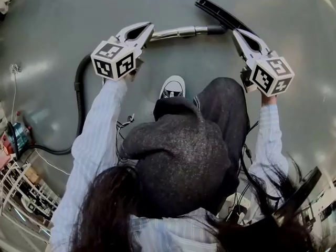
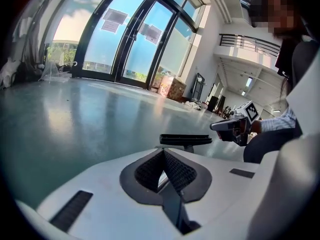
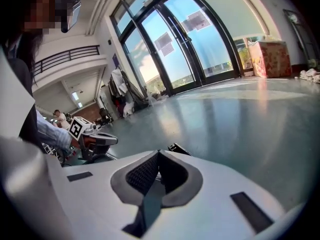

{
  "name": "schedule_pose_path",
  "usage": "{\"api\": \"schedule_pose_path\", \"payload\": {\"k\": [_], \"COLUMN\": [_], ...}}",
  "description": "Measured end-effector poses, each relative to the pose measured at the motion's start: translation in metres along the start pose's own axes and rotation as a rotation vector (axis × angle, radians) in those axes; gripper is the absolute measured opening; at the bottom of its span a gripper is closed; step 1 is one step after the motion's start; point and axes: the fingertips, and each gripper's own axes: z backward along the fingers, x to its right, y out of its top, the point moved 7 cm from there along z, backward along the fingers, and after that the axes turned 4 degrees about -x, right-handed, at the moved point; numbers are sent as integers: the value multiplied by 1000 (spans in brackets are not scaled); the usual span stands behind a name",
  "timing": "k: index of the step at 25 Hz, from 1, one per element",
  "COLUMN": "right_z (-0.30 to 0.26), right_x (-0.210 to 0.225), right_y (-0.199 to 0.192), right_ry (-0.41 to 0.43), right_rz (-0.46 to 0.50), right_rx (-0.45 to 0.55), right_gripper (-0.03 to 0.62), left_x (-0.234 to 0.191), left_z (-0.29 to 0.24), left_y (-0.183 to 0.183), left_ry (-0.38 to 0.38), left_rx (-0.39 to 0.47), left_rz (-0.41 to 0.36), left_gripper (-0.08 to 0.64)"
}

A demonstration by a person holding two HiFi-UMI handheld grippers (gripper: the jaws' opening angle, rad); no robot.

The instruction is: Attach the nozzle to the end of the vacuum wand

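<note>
In the head view my left gripper (image 1: pixel 149 31) is shut on the left end of the shiny metal vacuum wand (image 1: pixel 178 33), which runs right to its black tip (image 1: pixel 216 29). My right gripper (image 1: pixel 234 33) is shut on the flat black nozzle (image 1: pixel 220 13), which slants up and left just above the wand's tip. The left gripper view shows my left gripper (image 2: pixel 162 156) with its jaws together on a metal sliver, the nozzle (image 2: pixel 185 139) ahead and the right gripper (image 2: pixel 235 125) beyond. The right gripper view has my right gripper (image 3: pixel 158 156) with jaws together and a corner of the nozzle (image 3: pixel 178 148) past them.
A black hose (image 1: pixel 79 88) curves from the left gripper down to the vacuum body (image 1: pixel 16 135) at the left edge. My shoe (image 1: pixel 172 86) stands below the wand. A wire rack (image 1: pixel 21 188) sits at lower left. Glass doors (image 2: pixel 125 34) and boxes (image 3: pixel 272 59) line the hall's far side.
</note>
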Motion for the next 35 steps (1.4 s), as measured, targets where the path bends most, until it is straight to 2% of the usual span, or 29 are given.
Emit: {"api": "schedule_pose_path", "payload": {"k": [3,6,12,16,20,23,26,29,35], "right_z": [5,13,52,104,170,229,290,351,464], "right_x": [1,-18,-83,-122,-166,-207,-255,-291,-368], "right_y": [5,8,31,62,96,130,162,200,267], "right_ry": [-29,-49,-68,-68,-59,-63,-74,-88,-84], "right_rz": [-44,-104,-215,-251,-291,-292,-295,-302,-265], "right_rx": [-1,-3,-33,-35,-36,-44,-62,-58,-23], "right_gripper": [5,5,5,5,5,5,5,5,5], "left_x": [21,43,75,118,173,216,261,305,396], "left_z": [13,40,90,123,168,217,277,328,433], "left_y": [17,35,69,93,124,156,187,223,288], "left_ry": [-34,-57,-27,-20,-35,-45,-39,-22,5], "left_rx": [-42,-57,-64,-62,-96,-103,-100,-69,87], "left_rz": [-27,-36,41,81,54,37,56,90,203], "left_gripper": [4,5,4,3,5,5,5,5,5]}}
